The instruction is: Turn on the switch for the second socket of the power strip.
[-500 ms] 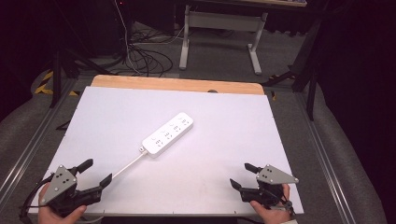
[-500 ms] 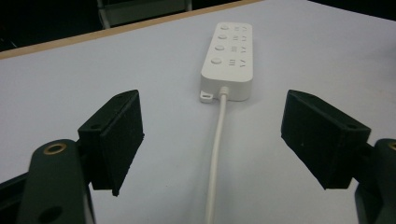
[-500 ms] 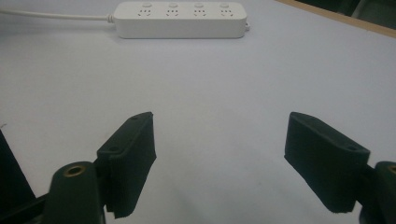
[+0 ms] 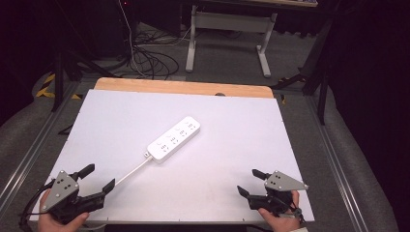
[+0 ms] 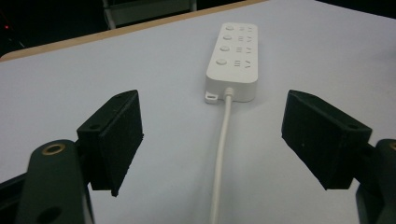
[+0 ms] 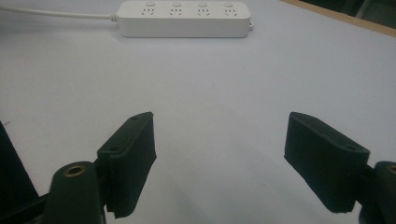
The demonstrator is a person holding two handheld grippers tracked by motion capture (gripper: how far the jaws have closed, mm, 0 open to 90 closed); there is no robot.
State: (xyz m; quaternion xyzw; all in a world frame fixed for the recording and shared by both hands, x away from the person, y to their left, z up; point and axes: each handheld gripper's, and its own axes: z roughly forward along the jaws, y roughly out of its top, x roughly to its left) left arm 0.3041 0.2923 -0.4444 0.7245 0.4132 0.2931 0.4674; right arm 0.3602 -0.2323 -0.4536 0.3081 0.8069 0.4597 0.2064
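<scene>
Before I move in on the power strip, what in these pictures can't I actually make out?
- Far end of the white cord: in the high view it runs off the table's near edge beside the left gripper; any plug is cut off.
- Power strip switch states: buttons too small in the high view, blurred in the left gripper view.
- Power strip's underside and far side: hidden by its own body.
- Right gripper: partly covered by the hand.

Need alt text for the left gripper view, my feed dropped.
A white power strip lies flat on the white table, its cord running back between the open left gripper and its two black jaws, which touch nothing.
</scene>
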